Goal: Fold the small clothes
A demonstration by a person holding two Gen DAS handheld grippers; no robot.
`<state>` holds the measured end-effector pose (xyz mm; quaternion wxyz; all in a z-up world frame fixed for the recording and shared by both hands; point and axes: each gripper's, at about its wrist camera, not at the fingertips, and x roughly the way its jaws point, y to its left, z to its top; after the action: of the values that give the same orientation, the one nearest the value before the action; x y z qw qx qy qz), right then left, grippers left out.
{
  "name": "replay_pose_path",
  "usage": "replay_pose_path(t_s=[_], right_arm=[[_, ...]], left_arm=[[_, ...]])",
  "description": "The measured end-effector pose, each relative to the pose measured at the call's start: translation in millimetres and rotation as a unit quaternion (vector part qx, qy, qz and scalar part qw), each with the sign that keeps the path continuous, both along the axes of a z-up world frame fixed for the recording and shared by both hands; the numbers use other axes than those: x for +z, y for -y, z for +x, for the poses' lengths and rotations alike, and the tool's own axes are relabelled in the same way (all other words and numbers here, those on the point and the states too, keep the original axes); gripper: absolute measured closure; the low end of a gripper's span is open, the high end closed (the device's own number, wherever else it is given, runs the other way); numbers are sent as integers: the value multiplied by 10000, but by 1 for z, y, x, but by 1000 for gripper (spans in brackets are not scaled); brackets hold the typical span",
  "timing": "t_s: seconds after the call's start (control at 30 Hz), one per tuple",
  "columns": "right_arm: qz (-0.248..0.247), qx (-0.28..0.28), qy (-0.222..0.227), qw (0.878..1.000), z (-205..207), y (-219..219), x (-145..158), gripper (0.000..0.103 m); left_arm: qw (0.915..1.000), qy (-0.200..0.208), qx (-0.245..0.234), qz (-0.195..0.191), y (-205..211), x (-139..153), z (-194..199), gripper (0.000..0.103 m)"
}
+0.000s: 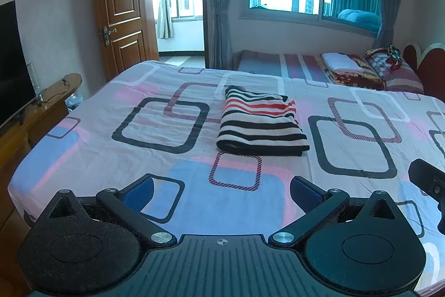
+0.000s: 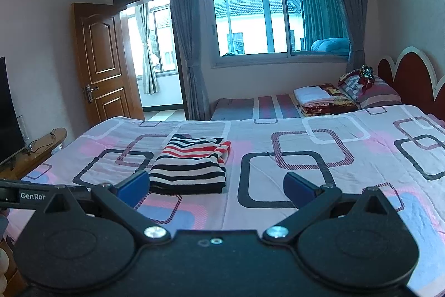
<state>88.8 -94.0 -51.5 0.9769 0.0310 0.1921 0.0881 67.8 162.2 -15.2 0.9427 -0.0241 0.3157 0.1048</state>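
One folded striped garment (image 1: 261,124), two beds (image 1: 111,107), two hand-held grippers (image 1: 222,195)

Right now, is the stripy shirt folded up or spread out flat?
Folded. The stripy shirt lies on the bed as a thick, neat rectangle with stacked layers along its near edge.

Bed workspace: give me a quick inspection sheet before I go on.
Surface: bed, patterned sheet, mostly flat.
Job's things: striped garment folded into a compact stack, lying mid-bed, untouched.
Clutter: folded linens and pillow on the far bed.
Grippers: left gripper open, empty, short of the garment; right gripper open, empty, garment just ahead of its left finger.
Cables: thin wire on the side cabinet.
Surroundings: TV, open door, window, curtains.
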Motion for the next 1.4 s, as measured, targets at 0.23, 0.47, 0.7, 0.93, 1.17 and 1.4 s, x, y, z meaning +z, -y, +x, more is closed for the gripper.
replay_pose_path(t_s=[0.23,0.47,0.7,0.93,1.17,1.4], right_arm=[[-3,3,-2,10000,1,-1,0,1],[4,28,-28,10000,1,-2,1,1],[-8,42,-41,10000,2,-3,0,1],[-8,42,-52,10000,3,-4,0,1],[-11,44,-65,10000,4,-4,-1,1],[-20,70,-92,9999,7,-3,-6,1]], left_arm=[[10000,16,-5,10,1,0,0,0],[10000,5,-23,5,1,1,0,0],[10000,14,-11,-2,1,2,2,0],[10000,-5,-18,5,2,2,5,0],[10000,-8,-15,7,2,2,5,0],[10000,-19,-75,7,4,1,8,0]])
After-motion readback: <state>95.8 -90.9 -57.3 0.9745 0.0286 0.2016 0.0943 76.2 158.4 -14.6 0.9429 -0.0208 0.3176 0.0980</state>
